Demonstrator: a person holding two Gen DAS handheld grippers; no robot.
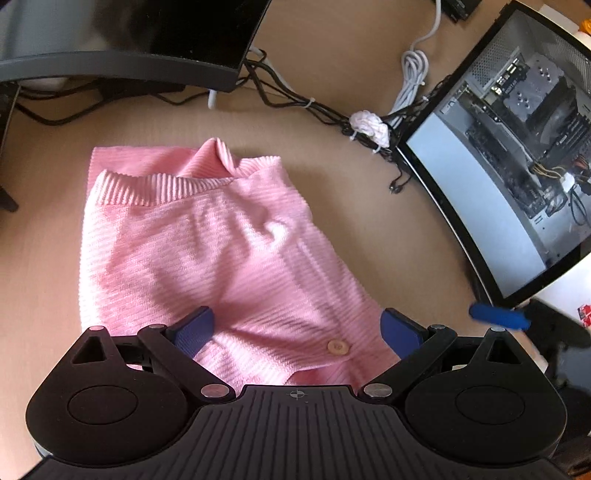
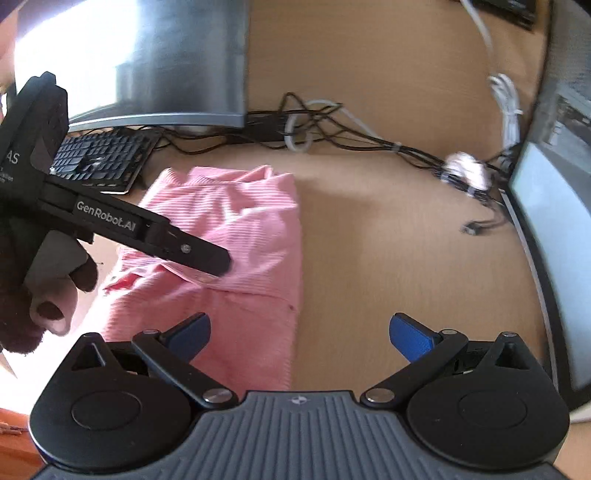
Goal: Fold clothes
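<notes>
Garment: pink ribbed knit cardigan (image 1: 207,236) lies on the wooden desk (image 1: 369,221), between the monitor (image 1: 147,33) and the computer case (image 1: 517,147).
Layering: ribbed hem band doubled back over the body; one button (image 1: 338,347) shows near the front edge.
Shape: roughly oblong bundle, right edge fairly straight, surface wrinkled.
Left gripper (image 1: 295,328): jaws apart, low over the near part of the fabric, clamping nothing.
Right gripper (image 2: 299,332): jaws apart, above the garment's right edge and bare desk, empty.
Progress: at least one fold is in place; judged partway.
Remaining: probably smoothing and a further fold; whether more is intended cannot be told.
</notes>
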